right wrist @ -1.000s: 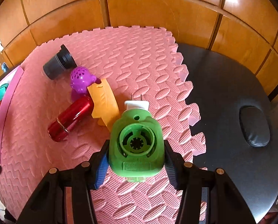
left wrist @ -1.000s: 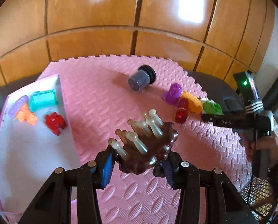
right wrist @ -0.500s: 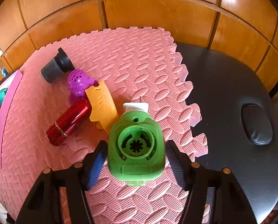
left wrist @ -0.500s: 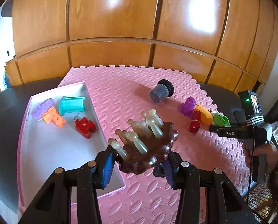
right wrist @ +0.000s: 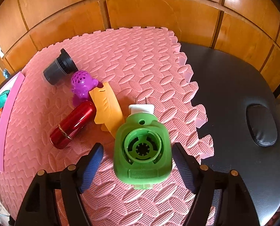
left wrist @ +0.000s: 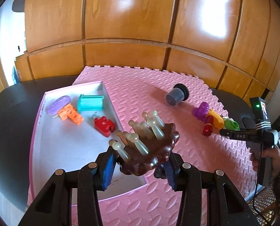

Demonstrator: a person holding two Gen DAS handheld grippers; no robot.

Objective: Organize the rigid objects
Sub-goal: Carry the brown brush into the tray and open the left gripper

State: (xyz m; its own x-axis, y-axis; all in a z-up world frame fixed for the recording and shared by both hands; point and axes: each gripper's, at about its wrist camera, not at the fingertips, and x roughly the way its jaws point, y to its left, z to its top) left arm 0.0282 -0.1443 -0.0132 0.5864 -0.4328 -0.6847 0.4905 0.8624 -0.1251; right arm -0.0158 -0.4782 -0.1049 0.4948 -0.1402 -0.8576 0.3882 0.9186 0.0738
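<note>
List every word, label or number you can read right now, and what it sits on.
"DAS": white letters on the black finger of the right hand-held gripper, seen from the left wrist view.
Embossed lettering on the lower face of the green plug-in device: too faint to read.
Small screen on the unit above that gripper: too small to read.
Nothing else legible.

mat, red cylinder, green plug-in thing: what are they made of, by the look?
Mat: soft foam, matte, with an embossed pattern and jigsaw edges.
Red cylinder: probably lacquered metal or glossy plastic; mirror highlights, gold band.
Green plug-in thing: moulded plastic, semi-matte, with metal prongs.
</note>
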